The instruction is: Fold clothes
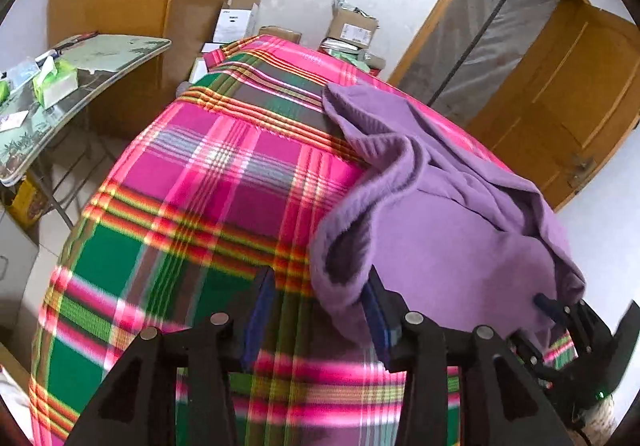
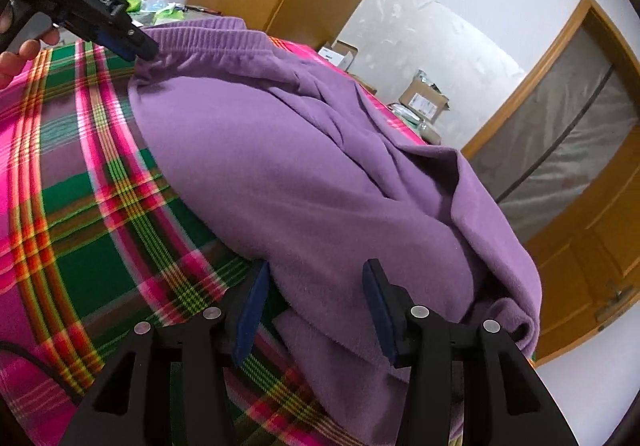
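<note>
the purple garment (image 2: 304, 165) lies crumpled on the plaid blanket (image 2: 88, 230). the left gripper (image 1: 320, 310) has its jaws apart at the ribbed edge, pressing nothing. the right gripper (image 2: 316, 306) is also spread, cloth loose between its pads.

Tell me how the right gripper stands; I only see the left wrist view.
Observer: The right gripper is open, fingers either side of the purple garment's near edge.
Operator: Now place my other one.
Observer: The left gripper has its tip at the ribbed waistband, on the garment's far side.
Operator: Report what's under the near edge.
Observer: A second purple layer, lying on the plaid cloth.
</note>
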A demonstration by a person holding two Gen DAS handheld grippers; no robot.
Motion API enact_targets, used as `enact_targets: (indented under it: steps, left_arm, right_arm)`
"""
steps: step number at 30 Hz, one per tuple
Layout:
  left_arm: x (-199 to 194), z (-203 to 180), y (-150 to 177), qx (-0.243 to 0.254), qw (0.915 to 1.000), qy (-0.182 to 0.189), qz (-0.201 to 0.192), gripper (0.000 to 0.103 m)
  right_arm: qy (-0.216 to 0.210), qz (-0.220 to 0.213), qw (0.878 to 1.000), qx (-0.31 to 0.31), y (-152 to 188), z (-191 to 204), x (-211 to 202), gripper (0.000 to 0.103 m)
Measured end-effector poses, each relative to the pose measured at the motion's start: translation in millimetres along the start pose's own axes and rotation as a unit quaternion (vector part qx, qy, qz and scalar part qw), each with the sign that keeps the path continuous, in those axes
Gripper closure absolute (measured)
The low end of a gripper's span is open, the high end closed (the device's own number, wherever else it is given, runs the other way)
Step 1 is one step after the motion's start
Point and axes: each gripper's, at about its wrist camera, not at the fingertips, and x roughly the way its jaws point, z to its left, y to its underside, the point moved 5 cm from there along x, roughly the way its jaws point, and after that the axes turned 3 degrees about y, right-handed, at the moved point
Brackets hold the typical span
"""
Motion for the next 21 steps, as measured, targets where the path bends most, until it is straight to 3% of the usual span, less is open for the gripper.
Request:
enact_targets:
  steps: [5,7,10,12,21]
  left_arm:
    - [6.8,0.4,-12.0,-0.005,1.0,0.001,0.0,0.061]
    - [7.1,2.8,-15.2,-0.01,0.9999,0.004,-0.003,0.077]
    - [5.8,3.6,-17.7,-0.018,0.9997,0.017,-0.006,0.088]
    - [3.5,4.5,-18.3,-0.03,0.9991,0.03,-0.008,0.091]
    - [-29.2,2.4,-26.7,-0.065,0.9939,0.079,-0.04,0.093]
  right_arm:
    - [-0.002,0.002,1.0,0.005,-3.1,-3.4,6.0,0.053]
    - [-0.003,0.005,1.0,0.009,-4.3,-4.9,8.6,0.054]
    - [-0.003,0.006,1.0,0.012,-4.6,-6.3,9.9,0.074]
    - [0.002,0.005,1.0,0.018,-4.7,-9.4,9.2,0.093]
    - [0.006,-0.03,0.997,0.075,-16.0,-32.2,-26.9,0.098]
